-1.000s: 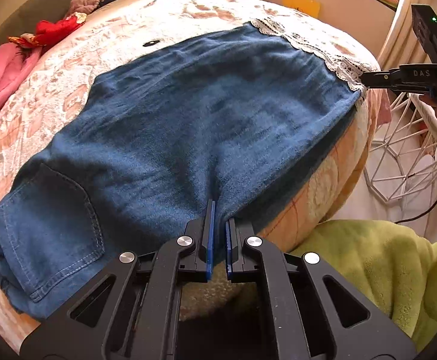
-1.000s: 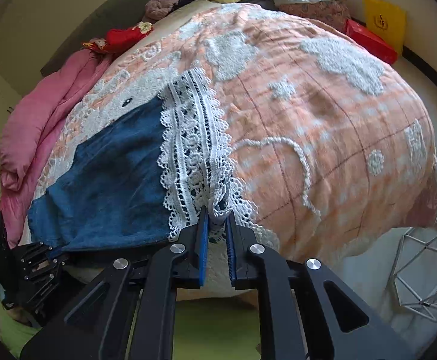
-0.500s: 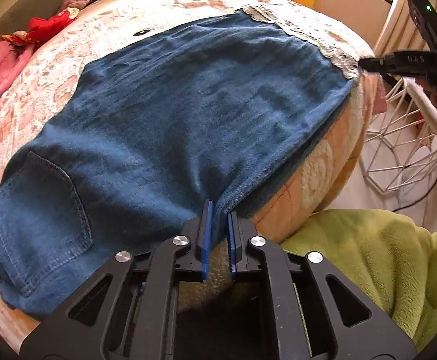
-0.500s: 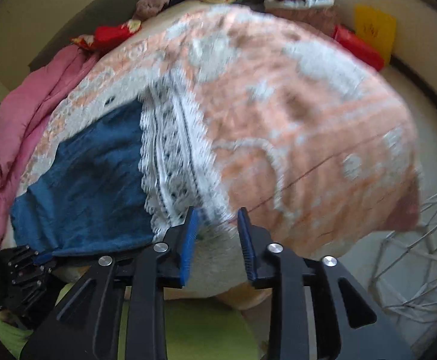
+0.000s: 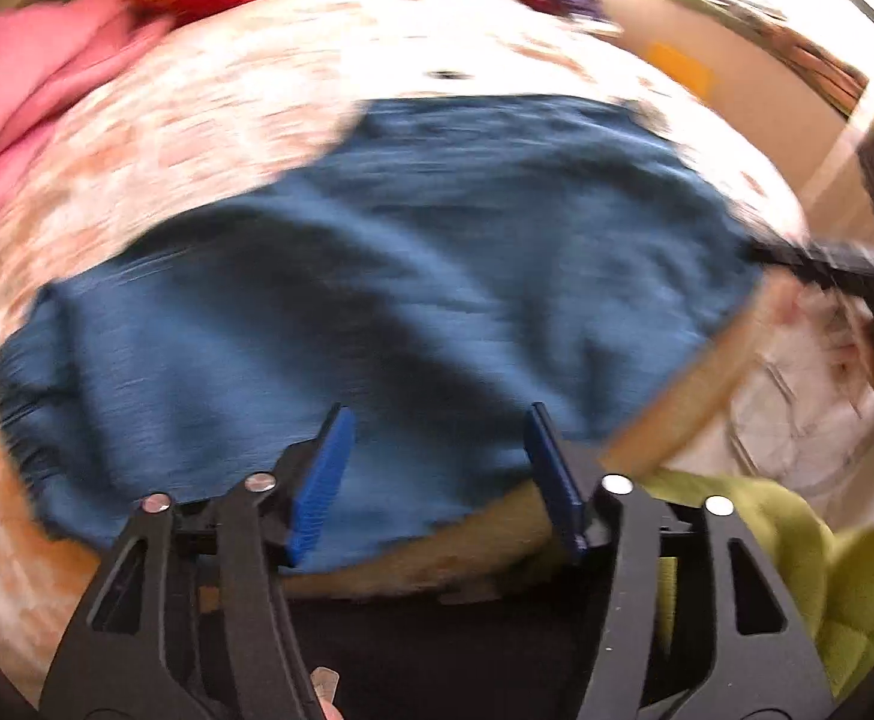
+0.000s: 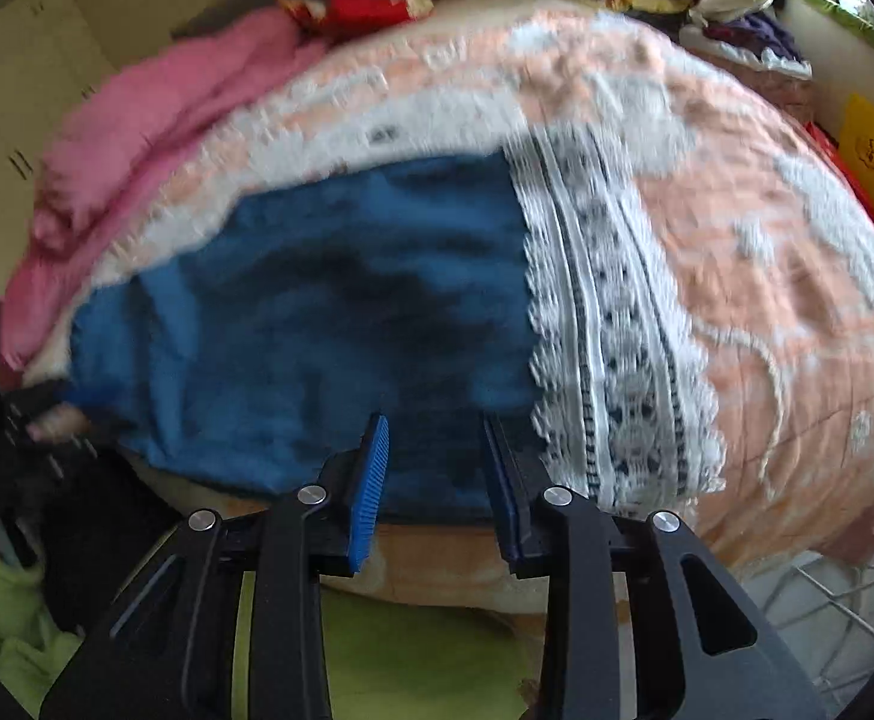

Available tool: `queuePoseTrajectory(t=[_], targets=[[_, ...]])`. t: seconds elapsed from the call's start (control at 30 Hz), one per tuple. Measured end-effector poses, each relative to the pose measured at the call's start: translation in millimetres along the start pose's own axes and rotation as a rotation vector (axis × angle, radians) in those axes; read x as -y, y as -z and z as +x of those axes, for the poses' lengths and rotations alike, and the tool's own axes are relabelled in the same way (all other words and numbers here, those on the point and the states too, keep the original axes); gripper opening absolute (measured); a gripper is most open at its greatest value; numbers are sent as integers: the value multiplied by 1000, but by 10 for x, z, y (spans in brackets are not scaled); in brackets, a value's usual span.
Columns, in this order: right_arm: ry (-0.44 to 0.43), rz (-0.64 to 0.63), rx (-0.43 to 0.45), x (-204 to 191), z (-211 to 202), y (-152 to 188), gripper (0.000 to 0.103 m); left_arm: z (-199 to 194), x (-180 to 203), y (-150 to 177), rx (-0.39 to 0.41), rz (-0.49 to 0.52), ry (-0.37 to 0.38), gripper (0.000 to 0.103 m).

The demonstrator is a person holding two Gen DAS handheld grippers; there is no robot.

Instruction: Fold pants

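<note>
Both grippers (image 5: 437, 420) (image 6: 437, 429) now off the pants (image 5: 377, 276).

No words, numbers or brand names can be read in either view; both are smeared by motion. The one thing that looks like a sign is a dark mark on the yellow board (image 6: 873, 156) at the far right of the right wrist view, leaning by the wall, and it is too small and soft to make out. The same yellow patch in the left wrist view is a plain blur.
</note>
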State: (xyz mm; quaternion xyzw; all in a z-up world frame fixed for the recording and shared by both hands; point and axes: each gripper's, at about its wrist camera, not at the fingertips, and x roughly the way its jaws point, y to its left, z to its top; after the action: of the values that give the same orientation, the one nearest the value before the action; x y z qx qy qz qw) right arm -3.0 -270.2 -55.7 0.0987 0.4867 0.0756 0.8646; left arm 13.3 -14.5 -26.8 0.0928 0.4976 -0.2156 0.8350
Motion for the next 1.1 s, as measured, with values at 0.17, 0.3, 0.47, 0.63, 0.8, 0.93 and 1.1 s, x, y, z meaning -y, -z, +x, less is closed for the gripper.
queuePoseTrajectory(t=[0.17, 0.3, 0.47, 0.63, 0.8, 0.93, 1.1], targets=[[16, 36, -27, 148, 103, 104, 28, 84, -438, 35, -24, -87, -89, 59], [9, 27, -33, 171, 120, 104, 31, 103, -530, 72, -18, -118, -59, 59], [19, -25, 47, 87, -196, -44, 41, -138, -414, 27, 67, -76, -84, 59], [44, -18, 173, 250, -455, -415, 46, -347, -333, -197, 138, -60, -59, 59], [20, 39, 188, 557, -357, -832, 51, -340, -243, -528, 158, -39, -38, 59], [-1, 79, 165, 778, -139, -1127, 52, -225, -240, -794, 154, -59, 16, 59], [-47, 101, 112, 928, 142, -1337, 53, 39, -296, -1092, 111, -90, 32, 59]])
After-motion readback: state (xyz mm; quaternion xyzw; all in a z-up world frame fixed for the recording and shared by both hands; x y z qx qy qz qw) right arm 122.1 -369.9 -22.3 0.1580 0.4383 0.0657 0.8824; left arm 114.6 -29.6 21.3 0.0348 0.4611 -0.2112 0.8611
